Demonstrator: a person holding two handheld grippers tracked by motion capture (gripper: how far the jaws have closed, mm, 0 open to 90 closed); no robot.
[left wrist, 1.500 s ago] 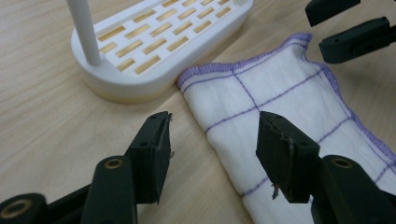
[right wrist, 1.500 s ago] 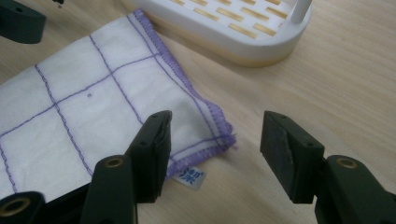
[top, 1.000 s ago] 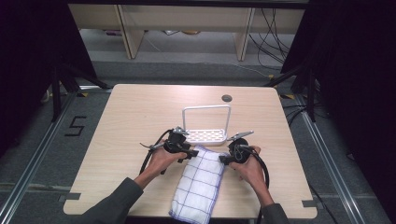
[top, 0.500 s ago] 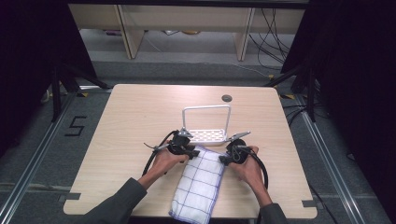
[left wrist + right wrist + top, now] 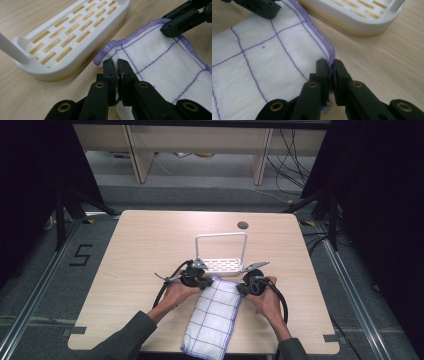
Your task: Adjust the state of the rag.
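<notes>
A white cloth with purple grid lines (image 5: 212, 317) lies on the wooden table (image 5: 150, 245), running from its near edge up toward a white slotted rack (image 5: 221, 265). My left gripper (image 5: 204, 281) is shut on the cloth's far left corner (image 5: 110, 56); the fabric is pinched between the jaws at my left gripper (image 5: 117, 65). My right gripper (image 5: 245, 287) is shut on the far right corner, where the purple hem (image 5: 331, 53) enters my right gripper (image 5: 330, 65). The rack (image 5: 67, 42) sits just beyond both corners, and its end (image 5: 359, 17) appears in the right gripper view.
The rack has an upright white wire frame (image 5: 221, 237) at its back. A round grommet hole (image 5: 243, 225) lies at the table's far side. Bare wood extends left, right and beyond the rack. Shelving and cables stand on the floor past the table.
The left gripper has moved a little right, onto the cloth's far left corner. The right gripper and the cloth have hardly moved.
</notes>
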